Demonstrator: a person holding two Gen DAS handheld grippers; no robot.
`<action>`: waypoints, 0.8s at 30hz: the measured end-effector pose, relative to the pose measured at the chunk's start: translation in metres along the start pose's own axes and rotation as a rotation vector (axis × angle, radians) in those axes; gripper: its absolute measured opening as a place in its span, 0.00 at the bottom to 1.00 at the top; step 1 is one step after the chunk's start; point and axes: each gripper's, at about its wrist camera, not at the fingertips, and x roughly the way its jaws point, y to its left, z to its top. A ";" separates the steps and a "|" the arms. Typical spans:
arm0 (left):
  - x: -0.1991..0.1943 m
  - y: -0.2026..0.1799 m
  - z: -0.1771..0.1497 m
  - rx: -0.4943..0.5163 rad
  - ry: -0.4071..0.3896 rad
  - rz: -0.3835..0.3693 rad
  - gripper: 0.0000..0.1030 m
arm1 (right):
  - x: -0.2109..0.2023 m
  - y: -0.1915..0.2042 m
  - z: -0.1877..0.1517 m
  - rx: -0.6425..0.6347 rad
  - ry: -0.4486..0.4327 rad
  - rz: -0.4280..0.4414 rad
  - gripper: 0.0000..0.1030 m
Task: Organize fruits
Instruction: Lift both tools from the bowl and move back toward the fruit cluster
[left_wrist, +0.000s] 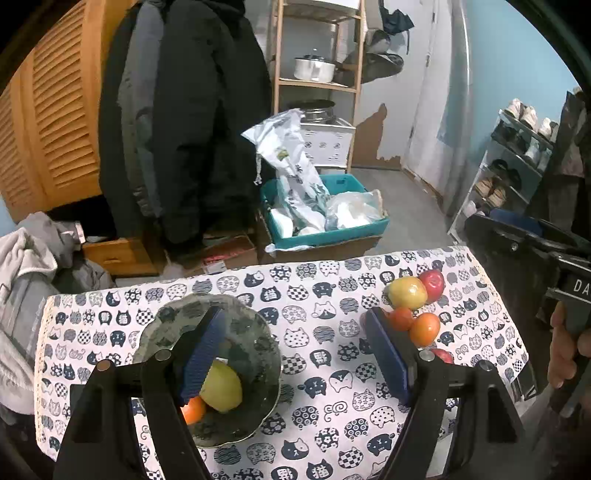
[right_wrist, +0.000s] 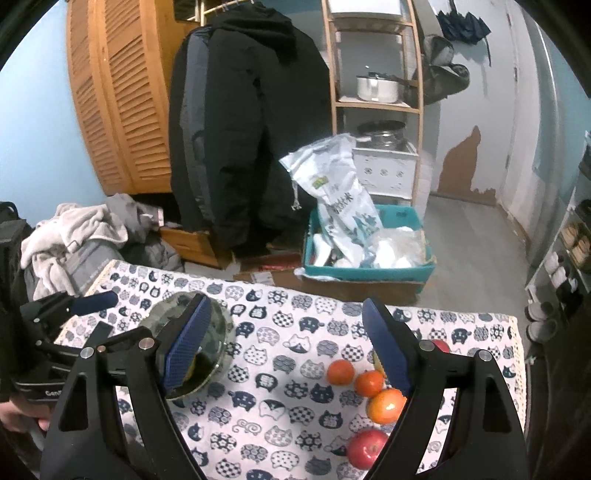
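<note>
We hold both grippers with fingers wide and empty. Beneath our left gripper (left_wrist: 295, 354), its left finger crosses a dark scalloped bowl (left_wrist: 255, 332) holding a yellow-green apple (left_wrist: 221, 387). Beside our right gripper's (right_wrist: 291, 347) right finger lie loose round oranges (right_wrist: 341, 372).

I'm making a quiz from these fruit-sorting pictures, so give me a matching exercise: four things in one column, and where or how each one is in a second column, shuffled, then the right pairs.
Things:
1. yellow-green apple
2. red apple
3. white pot
4. left gripper

Places or states:
A. on the wooden shelf
B. open, holding nothing
C. in the bowl, beside an orange
D. loose on the cat-print tablecloth, nearest the camera in the right wrist view

Pairs: 1-C, 2-D, 3-A, 4-B
</note>
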 end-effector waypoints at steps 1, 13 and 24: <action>0.001 -0.003 0.001 0.004 0.002 -0.001 0.77 | 0.000 -0.004 -0.001 0.002 0.002 -0.006 0.82; 0.030 -0.038 0.005 0.059 0.044 -0.032 0.77 | 0.001 -0.048 -0.018 0.030 0.043 -0.074 0.82; 0.057 -0.065 0.004 0.106 0.094 -0.064 0.77 | 0.008 -0.085 -0.039 0.085 0.092 -0.118 0.82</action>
